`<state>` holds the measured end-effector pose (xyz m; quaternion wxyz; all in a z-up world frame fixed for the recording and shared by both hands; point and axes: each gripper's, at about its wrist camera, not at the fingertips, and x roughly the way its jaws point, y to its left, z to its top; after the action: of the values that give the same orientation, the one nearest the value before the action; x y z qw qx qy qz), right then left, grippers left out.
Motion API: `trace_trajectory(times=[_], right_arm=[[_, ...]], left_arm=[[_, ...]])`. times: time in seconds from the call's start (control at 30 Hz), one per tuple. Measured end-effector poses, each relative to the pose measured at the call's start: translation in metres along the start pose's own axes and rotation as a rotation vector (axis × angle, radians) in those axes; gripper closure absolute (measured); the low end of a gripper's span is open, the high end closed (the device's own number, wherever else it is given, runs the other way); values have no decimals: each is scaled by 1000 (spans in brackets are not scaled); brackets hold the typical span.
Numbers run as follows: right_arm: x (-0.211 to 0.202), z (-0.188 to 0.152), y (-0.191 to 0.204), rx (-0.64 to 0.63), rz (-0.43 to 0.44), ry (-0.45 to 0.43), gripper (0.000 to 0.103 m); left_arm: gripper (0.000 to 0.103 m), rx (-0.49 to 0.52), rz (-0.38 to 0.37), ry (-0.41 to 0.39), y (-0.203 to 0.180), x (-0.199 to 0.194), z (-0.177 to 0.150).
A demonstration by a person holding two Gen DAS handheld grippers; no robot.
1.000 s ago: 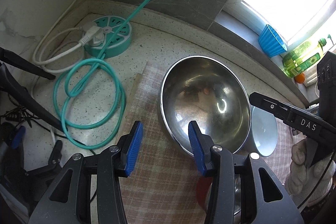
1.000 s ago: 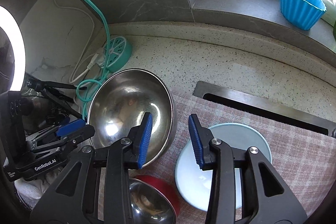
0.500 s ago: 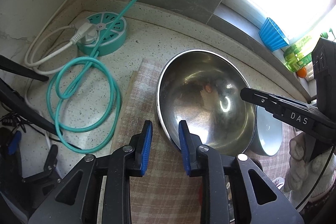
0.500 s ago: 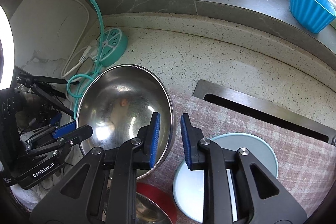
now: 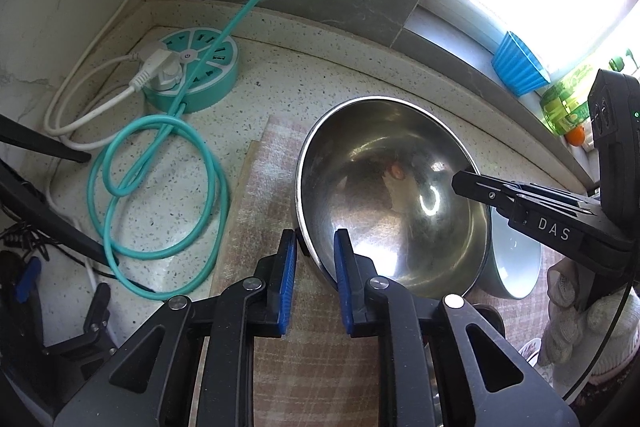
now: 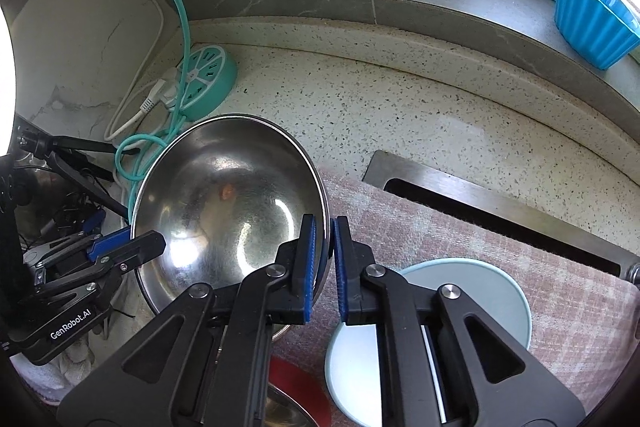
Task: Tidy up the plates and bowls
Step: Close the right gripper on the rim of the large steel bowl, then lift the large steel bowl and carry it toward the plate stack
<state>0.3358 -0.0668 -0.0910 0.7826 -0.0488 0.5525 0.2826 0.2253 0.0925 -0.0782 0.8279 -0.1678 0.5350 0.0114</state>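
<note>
A large steel bowl (image 5: pixel 392 187) stands tilted over the checked cloth (image 5: pixel 276 163); it also shows in the right wrist view (image 6: pixel 228 207). My left gripper (image 5: pixel 315 259) is shut on its near left rim. My right gripper (image 6: pixel 324 247) is shut on its right rim. A pale blue plate (image 6: pixel 492 291) lies on the cloth right of the bowl and shows in the left wrist view (image 5: pixel 516 263) too. A red dish (image 6: pixel 296 383) with a smaller steel bowl (image 6: pixel 280 411) lies under my right gripper, mostly hidden.
A teal round power strip (image 5: pixel 192 71) with looped teal and white cables (image 5: pixel 160 183) sits at the back left corner. A blue ribbed cup (image 6: pixel 588 15) stands on the window sill. A metal slot (image 6: pixel 496 211) runs along the counter behind the cloth.
Both grippers have closed from wide open onto the big steel bowl's rim, left on the near left side, right on the right side. The bowl now looks slightly raised and tilted.
</note>
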Motion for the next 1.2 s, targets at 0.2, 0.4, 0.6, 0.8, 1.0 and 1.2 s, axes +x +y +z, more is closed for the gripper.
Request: trace_trajectory(times=[0.2, 0.4, 0.6, 0.8, 1.0, 1.2], right_arm=[[-1, 0, 1, 5, -2, -5, 94], [-5, -1, 3, 1, 2, -12, 94], [-12, -3, 4, 0, 10, -19, 94], [-21, -5, 4, 3, 16, -33, 94], [-31, -8, 6, 4, 29, -44, 94], [-45, -11, 10, 0, 38, -63, 94]], left_arm=[[86, 0, 3, -1, 0, 0, 0], [86, -3, 5, -7, 0, -3, -2], [86, -2, 7, -20, 0, -8, -3], [86, 9, 13, -37, -2, -14, -4], [86, 12, 10, -53, -3, -24, -4], [86, 19, 11, -73, -5, -37, -4]])
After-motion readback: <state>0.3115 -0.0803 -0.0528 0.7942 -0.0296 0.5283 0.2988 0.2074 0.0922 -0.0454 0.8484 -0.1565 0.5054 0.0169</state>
